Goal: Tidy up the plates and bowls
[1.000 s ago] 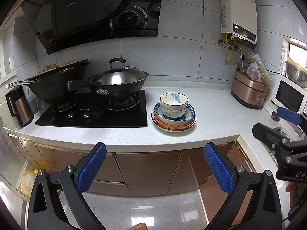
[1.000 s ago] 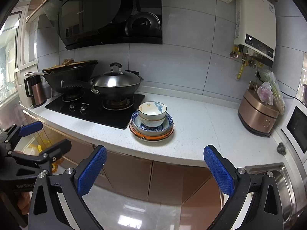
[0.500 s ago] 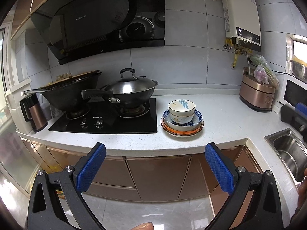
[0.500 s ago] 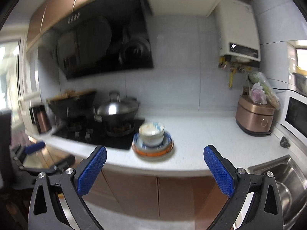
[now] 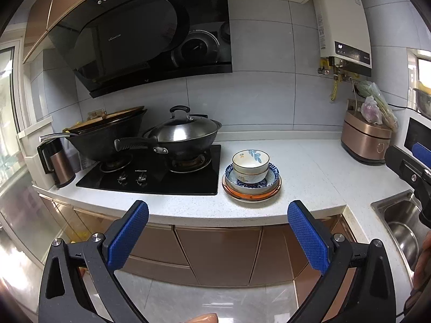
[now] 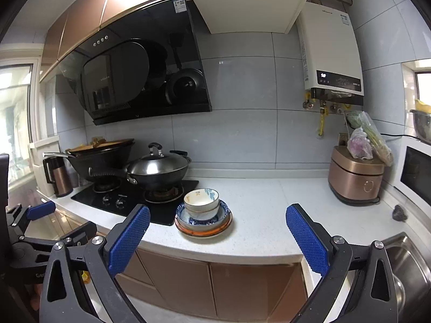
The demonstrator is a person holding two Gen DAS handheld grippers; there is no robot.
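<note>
A stack of dishes stands on the white counter (image 5: 309,177) beside the hob: a white bowl with a blue leaf pattern (image 5: 250,160) on top, a second bowl under it, a blue patterned dish (image 5: 252,181), and an orange-rimmed plate (image 5: 252,195) at the bottom. The right wrist view shows the same stack, top bowl (image 6: 201,199), orange-rimmed plate (image 6: 203,230). My left gripper (image 5: 217,238) is open, in front of the counter edge, short of the stack. My right gripper (image 6: 217,238) is open too, held back from the counter, nothing between its fingers.
A black hob (image 5: 150,175) carries a lidded wok (image 5: 183,134) and a second wok (image 5: 107,134). A kettle (image 5: 58,165) stands far left. A copper rice cooker (image 5: 366,142) sits at the right, a steel sink (image 5: 401,228) beyond the counter corner. A range hood (image 5: 140,37) hangs above.
Both grippers have risen and tilted up, so the counter and stack sit lower in view and the upper cabinets show. Both jaws stayed open.
</note>
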